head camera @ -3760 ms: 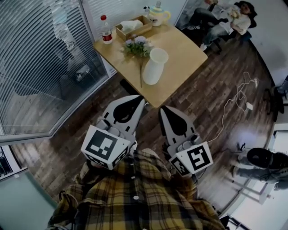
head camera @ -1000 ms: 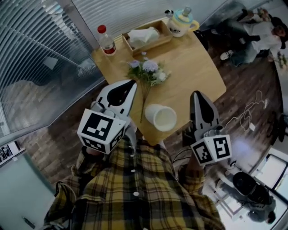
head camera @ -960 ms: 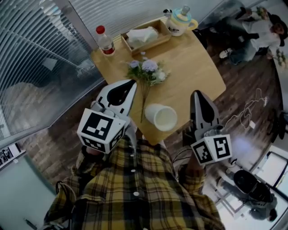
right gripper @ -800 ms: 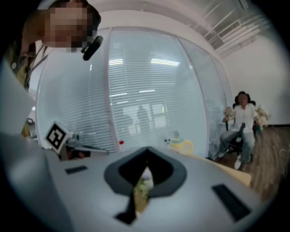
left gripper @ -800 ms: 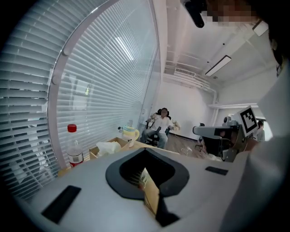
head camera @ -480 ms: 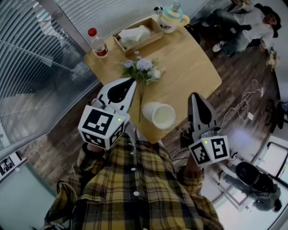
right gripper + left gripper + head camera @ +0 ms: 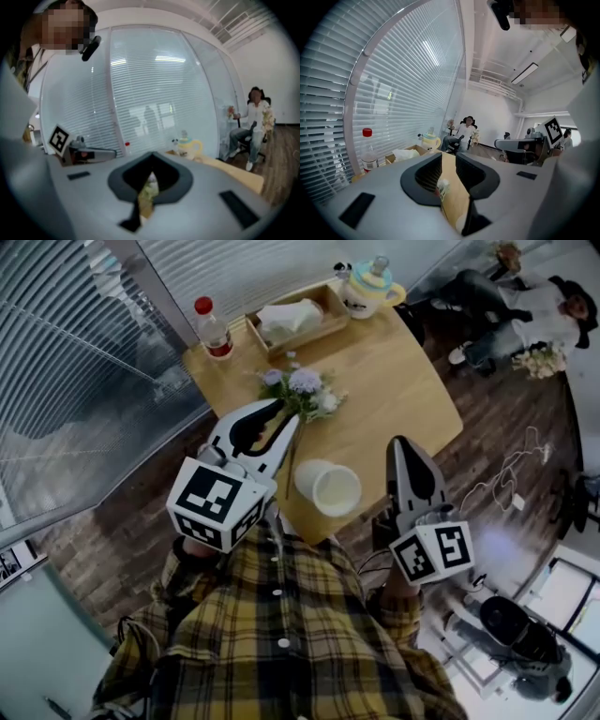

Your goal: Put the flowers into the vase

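Observation:
A bunch of pale purple and white flowers (image 7: 302, 390) lies on the wooden table (image 7: 403, 381), its stem (image 7: 286, 465) running toward the front edge. A white vase (image 7: 328, 489) stands upright just right of the stem. My left gripper (image 7: 287, 418) hovers over the stem below the blooms; its jaws have just been opening and stand open with nothing between them. In the left gripper view (image 7: 448, 157) table and a bit of flower (image 7: 442, 187) show through the gap. My right gripper (image 7: 397, 441) hangs shut and empty right of the vase, by the table edge.
At the table's far side stand a red-capped bottle (image 7: 214, 329), a wooden tray with tissues (image 7: 292, 315) and a yellow teapot (image 7: 368, 292). Slatted blinds (image 7: 84, 352) close off the left. People sit at the far right (image 7: 525, 306). A cable lies on the floor (image 7: 511, 479).
The left gripper's jaws have parted at the tips; half a second ago they were together. Both hands have stayed over the same spots. Earlier, the person stood farther back from the table.

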`<state>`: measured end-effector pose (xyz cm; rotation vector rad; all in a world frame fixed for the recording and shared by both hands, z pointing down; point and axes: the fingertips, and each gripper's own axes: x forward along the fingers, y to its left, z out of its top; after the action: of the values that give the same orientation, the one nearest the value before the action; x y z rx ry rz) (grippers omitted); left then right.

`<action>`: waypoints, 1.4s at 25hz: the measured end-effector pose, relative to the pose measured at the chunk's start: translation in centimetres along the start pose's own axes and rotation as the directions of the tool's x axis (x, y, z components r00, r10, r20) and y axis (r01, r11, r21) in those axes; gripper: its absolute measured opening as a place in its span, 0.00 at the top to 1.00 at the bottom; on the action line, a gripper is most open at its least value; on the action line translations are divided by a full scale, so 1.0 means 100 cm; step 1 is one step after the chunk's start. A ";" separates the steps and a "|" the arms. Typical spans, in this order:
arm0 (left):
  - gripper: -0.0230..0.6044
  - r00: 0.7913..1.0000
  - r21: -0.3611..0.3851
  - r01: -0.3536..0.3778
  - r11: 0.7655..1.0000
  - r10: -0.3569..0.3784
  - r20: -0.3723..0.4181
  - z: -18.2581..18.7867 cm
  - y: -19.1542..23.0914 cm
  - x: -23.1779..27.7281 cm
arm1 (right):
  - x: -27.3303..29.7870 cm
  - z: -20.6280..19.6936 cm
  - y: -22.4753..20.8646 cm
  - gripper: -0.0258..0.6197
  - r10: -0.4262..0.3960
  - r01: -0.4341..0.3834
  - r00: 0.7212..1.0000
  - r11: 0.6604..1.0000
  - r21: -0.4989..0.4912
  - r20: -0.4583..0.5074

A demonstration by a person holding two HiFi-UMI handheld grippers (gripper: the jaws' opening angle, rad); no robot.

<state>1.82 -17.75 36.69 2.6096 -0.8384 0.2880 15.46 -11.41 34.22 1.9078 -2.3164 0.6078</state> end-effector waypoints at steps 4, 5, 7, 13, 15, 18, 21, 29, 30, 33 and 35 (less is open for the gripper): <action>0.76 1.000 -0.008 -0.006 1.000 0.006 -0.020 -0.003 0.004 0.003 | 0.007 0.003 0.000 0.94 0.016 -0.016 1.000 1.000 -0.006 -0.004; 0.74 1.000 -0.014 -0.006 1.000 0.006 -0.025 -0.004 0.004 0.004 | 0.009 0.004 0.000 0.94 0.019 -0.019 1.000 1.000 -0.007 -0.005; 0.69 0.999 -0.025 -0.004 1.000 0.003 -0.038 -0.007 0.005 0.005 | 0.011 0.004 0.000 0.94 0.025 -0.025 1.000 1.000 -0.008 -0.008; 0.66 0.994 -0.018 -0.035 0.999 0.033 -0.104 -0.020 0.013 0.010 | 0.015 0.003 0.001 0.94 0.039 -0.040 0.999 0.999 -0.006 -0.019; 0.66 0.988 -0.018 -0.062 0.998 0.059 -0.141 -0.030 0.017 0.013 | 0.014 0.001 0.000 0.94 0.039 -0.039 0.999 0.999 -0.002 -0.023; 0.66 0.975 -0.036 -0.075 0.997 0.066 -0.210 -0.051 0.019 0.019 | 0.011 -0.004 -0.004 0.94 0.035 -0.034 0.999 0.999 0.004 -0.030; 0.66 0.962 -0.057 -0.073 0.996 0.055 -0.267 -0.073 0.021 0.024 | 0.007 -0.011 -0.005 0.94 0.026 -0.026 0.999 1.000 0.001 -0.044; 0.66 0.922 -0.129 -0.102 0.986 0.045 -0.385 -0.129 0.028 0.036 | -0.003 -0.023 -0.015 0.94 0.002 -0.001 0.997 1.000 0.021 -0.079; 0.66 0.915 -0.141 -0.107 0.984 0.042 -0.401 -0.137 0.029 0.038 | -0.005 -0.024 -0.017 0.94 -0.002 0.004 0.997 1.000 0.024 -0.081; 0.66 0.892 -0.174 -0.125 0.977 0.034 -0.451 -0.159 0.031 0.043 | -0.008 -0.028 -0.021 0.94 -0.012 0.015 0.996 0.999 0.031 -0.085; 0.66 0.874 -0.193 -0.135 0.972 0.025 -0.485 -0.173 0.033 0.046 | -0.010 -0.031 -0.023 0.94 -0.017 0.020 0.996 0.999 0.037 -0.090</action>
<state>2.21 -15.34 54.69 2.1544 -0.7484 0.7830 17.31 -9.78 37.36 1.8746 -2.2463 0.7240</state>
